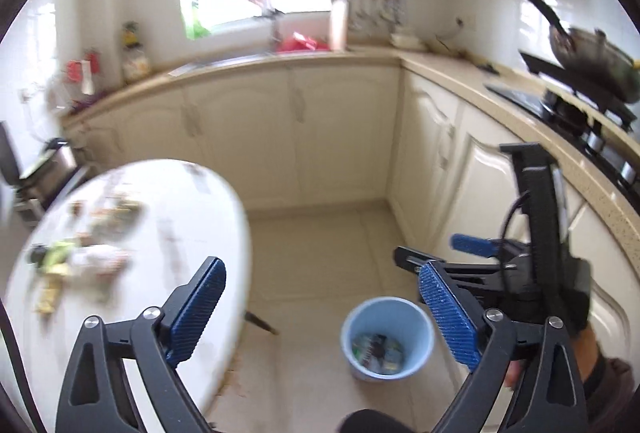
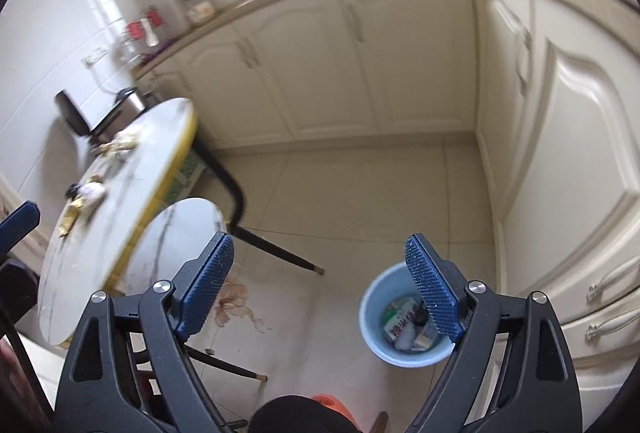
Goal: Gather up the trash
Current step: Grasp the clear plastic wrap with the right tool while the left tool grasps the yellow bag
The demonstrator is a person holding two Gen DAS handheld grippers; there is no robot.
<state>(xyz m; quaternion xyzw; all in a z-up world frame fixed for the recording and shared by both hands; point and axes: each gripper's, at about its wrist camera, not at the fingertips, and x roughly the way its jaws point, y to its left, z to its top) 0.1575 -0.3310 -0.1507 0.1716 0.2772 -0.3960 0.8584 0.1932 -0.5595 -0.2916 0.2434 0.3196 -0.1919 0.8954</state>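
Left tool (image 1: 322, 307) spread wide, blue ribbed pads (image 1: 198, 307) well apart, nothing between them; right tool (image 2: 320, 285) likewise spread wide with nothing gripped, its pads (image 2: 208, 285) clear of everything; no earlier view given, so only the present stance told. Ahead of and below the left tool, between its fingers, a light blue trash bin (image 1: 387, 339) on the tiled floor (image 1: 320, 233), upright, holding wrappers and small packets (image 1: 376, 351); same bin (image 2: 404, 321) seen from the right tool just below its right finger, which overlaps the rim, packets (image 2: 400, 317) inside. To the left of the left tool, a round white marble-look bench (image 1: 180, 213) carrying blurred scraps of trash (image 1: 76, 253), greenish and yellowish wrappers, too smeared to name more closely; from the right tool the same bench (image 2: 132, 193) off to the left with a yellow edge, trash (image 2: 84, 197) lying on it, and a smaller round white top (image 2: 176, 237) just beside it, lower. To the right of the left tool, the right tool (image 1: 460, 261) in view, held by a hand (image 1: 588, 345) near the cream cabinets (image 1: 480, 173). Beyond both tools, cream cabinet doors (image 2: 360, 53) under a beige counter; a dark wok (image 1: 596, 61) on the stove far right of the left tool. Brownish stain (image 2: 236, 301) on the floor just below the right tool's left finger.
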